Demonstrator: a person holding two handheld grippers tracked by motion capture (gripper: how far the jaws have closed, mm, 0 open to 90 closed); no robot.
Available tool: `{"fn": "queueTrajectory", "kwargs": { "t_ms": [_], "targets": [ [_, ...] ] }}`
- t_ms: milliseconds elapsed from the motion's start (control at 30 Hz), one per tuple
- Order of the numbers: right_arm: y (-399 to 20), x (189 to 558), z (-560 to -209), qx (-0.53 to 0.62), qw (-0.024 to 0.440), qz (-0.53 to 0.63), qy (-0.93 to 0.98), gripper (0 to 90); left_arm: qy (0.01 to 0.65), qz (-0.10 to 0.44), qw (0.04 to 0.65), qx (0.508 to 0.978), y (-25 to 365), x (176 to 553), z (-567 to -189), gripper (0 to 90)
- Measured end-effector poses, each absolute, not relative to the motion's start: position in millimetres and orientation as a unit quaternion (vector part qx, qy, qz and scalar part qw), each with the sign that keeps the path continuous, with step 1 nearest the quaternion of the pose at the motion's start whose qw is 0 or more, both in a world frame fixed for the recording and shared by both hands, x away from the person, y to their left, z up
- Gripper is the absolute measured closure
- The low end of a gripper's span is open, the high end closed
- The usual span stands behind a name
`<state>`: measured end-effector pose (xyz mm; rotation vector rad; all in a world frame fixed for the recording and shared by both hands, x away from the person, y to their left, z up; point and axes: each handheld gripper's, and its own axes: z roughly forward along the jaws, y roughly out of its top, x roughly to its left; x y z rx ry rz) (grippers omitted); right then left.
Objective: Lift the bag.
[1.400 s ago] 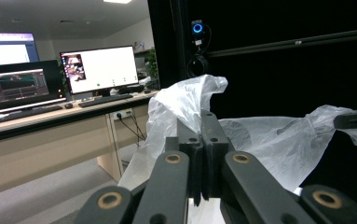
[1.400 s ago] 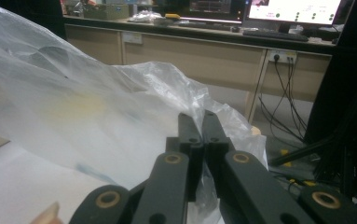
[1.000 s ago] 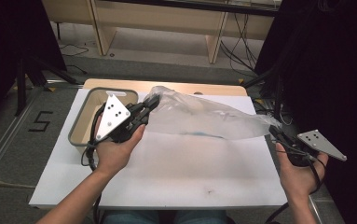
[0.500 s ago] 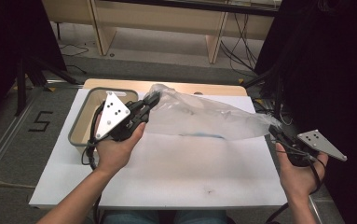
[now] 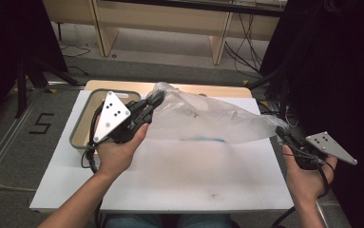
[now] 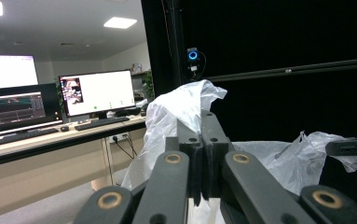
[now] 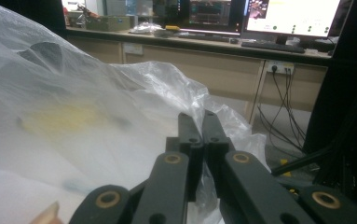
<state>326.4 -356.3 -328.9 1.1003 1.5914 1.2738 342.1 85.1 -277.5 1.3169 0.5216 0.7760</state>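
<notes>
A clear plastic bag point(image 5: 208, 121) hangs stretched above the white table point(image 5: 170, 180) between my two grippers. At the bag's left end my left gripper point(image 5: 157, 98) is shut on its edge. The left gripper view has those jaws pressed together with the bag's crumpled film point(image 6: 176, 109) bunched behind them. My right gripper point(image 5: 280, 132) is shut on the bag's right end near the table's right edge. Its own view has the film point(image 7: 97, 102) billowing to the left of the closed jaws. Something blue point(image 5: 203, 139) shows faintly through the bag.
A shallow tray point(image 5: 81, 124) with a grey rim sits on the table's far left, under my left hand. Beyond the table stand wooden desk legs and cables on the floor. Dark curtains close off the right side. Monitors point(image 6: 97, 92) sit on a desk in the background.
My left gripper has shifted slightly right with the bag's edge, and the bag's top has puffed up a little. The right gripper has stayed put.
</notes>
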Motion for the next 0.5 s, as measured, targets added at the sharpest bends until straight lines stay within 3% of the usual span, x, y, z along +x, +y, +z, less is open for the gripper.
{"fn": "queueTrajectory", "kwargs": {
  "t_ms": [500],
  "targets": [
    [-348.5, 340.2, -335.0, 0.435, 0.397, 0.5, 0.635, 90.0, 0.276, 0.356, 0.655, 0.606, 88.6, 375.2, -298.8, 89.1]
  ]
}}
